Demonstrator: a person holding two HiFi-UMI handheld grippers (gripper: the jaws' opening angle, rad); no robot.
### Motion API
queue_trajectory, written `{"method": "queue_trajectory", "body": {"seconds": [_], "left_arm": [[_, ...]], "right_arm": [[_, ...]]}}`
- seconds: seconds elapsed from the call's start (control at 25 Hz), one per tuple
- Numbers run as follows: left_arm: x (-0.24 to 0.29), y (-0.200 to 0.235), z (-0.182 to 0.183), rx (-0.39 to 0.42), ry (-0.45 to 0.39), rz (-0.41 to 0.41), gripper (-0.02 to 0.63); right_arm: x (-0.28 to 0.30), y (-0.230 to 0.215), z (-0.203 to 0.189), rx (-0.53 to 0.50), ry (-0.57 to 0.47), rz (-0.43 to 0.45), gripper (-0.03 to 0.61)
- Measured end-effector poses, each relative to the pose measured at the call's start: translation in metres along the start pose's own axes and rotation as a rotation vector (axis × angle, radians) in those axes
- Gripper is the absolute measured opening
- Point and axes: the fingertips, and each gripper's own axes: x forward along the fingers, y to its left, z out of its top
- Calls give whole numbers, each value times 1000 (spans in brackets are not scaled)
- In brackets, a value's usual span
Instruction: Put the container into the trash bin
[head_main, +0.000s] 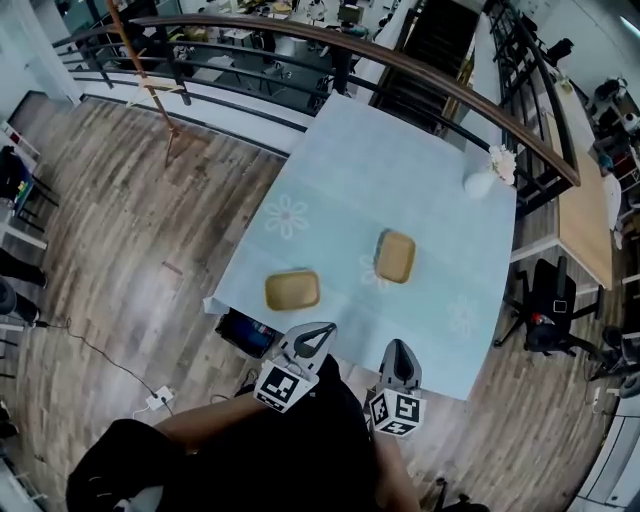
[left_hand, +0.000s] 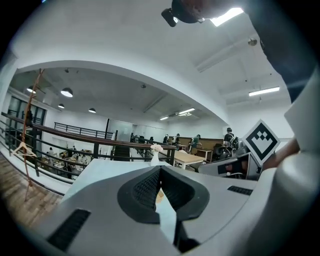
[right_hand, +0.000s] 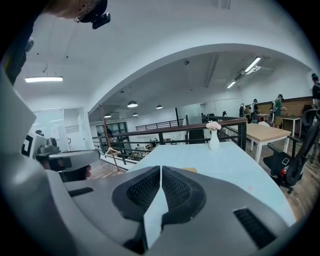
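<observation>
Left gripper (head_main: 322, 331) and right gripper (head_main: 400, 347) hover at the tabletop's (head_main: 380, 170) near edge, jaws together and empty, apparently lining up a pickup. One brown container (head_main: 292, 290) lies just ahead of the left gripper, another container (head_main: 395, 256) ahead of the right.

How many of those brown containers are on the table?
2. The left container lies by the table's near edge, ahead of the left claw; the right container lies farther in, toward the vase. None looks hidden.
</observation>
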Motion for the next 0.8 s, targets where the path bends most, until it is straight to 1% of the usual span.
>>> {"method": "queue_trajectory", "body": {"seconds": [0.2,0.4,0.56,0.72,0.8], "left_arm": [[53,13,7,-16,15,24,9],[89,22,12,-28,23,34,9],[114,27,8,-54,44,55,9],[136,35,-2,-72,73,74,9],[149,39,-5,-85,83,86,9]], "right_arm": [[50,-35,-3,12,54,31,35],[91,-57,-19,35,161,73,37],[124,-87,-31,41,221,74,47],[161,-116,-51,95,283,75,103],[179,-131,-59,122,303,61,106]]}}
